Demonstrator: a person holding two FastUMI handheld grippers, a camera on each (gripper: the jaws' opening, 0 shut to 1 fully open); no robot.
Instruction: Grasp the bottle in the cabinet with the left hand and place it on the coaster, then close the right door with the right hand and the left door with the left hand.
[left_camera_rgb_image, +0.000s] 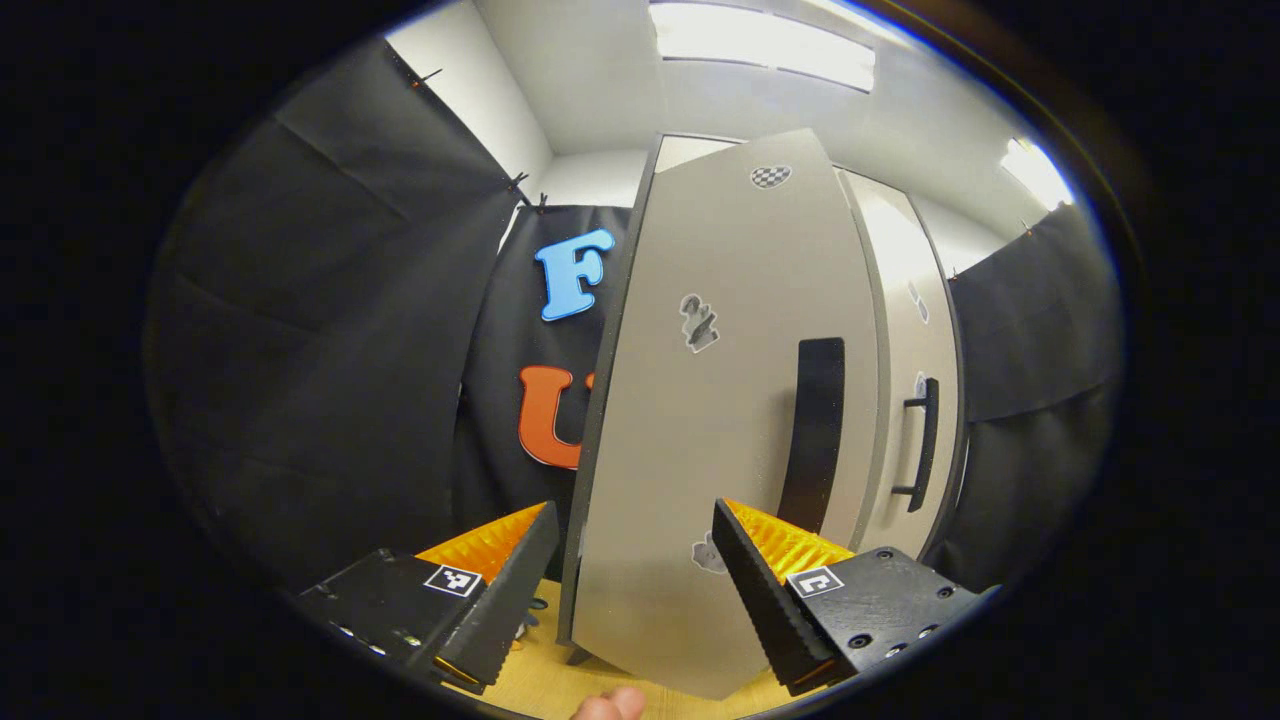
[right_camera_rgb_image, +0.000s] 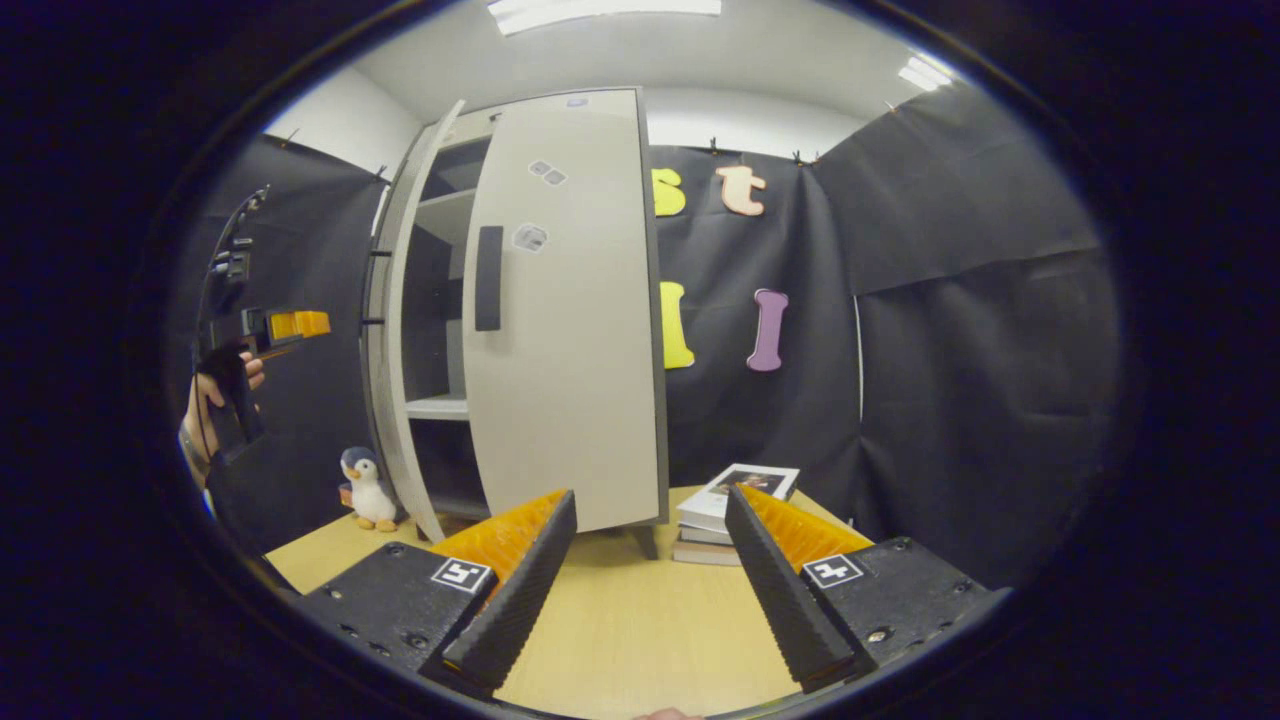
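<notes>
You look to be in the door-closing part of the task. In the left gripper view your left claw (left_camera_rgb_image: 635, 560) stands wide open with nothing in it, its fingers either side of the lower face of the pale grey left cabinet door (left_camera_rgb_image: 700, 420), which is swung partly out. The door's long black handle (left_camera_rgb_image: 815, 440) sits at about two o'clock from the claw. Beyond it, at three o'clock, the right cabinet door (left_camera_rgb_image: 905, 330) seems nearly flush with the cabinet, though the fisheye bends that edge too much to be sure.

In the right gripper view your right claw (right_camera_rgb_image: 650, 570) is also spread wide and empty, held back over the light wooden table (right_camera_rgb_image: 620, 620). The tall grey cabinet (right_camera_rgb_image: 440, 300) stands at eleven o'clock with a gap between its doors showing bare shelves, and your left claw hangs at nine o'clock in a hand (right_camera_rgb_image: 215, 395).

I can't find the bottle or the coaster, so I judge that placing is done rather than seeing it.

Next, bring the left claw flat against the door face and push it round until it meets the cabinet front; keep clear of the handle.

On the table a small plush penguin (right_camera_rgb_image: 368, 488) stands by the cabinet's foot at ten o'clock, and a short stack of books (right_camera_rgb_image: 730, 505) lies at one o'clock. Black cloth drapes the walls under bright ceiling panels.
</notes>
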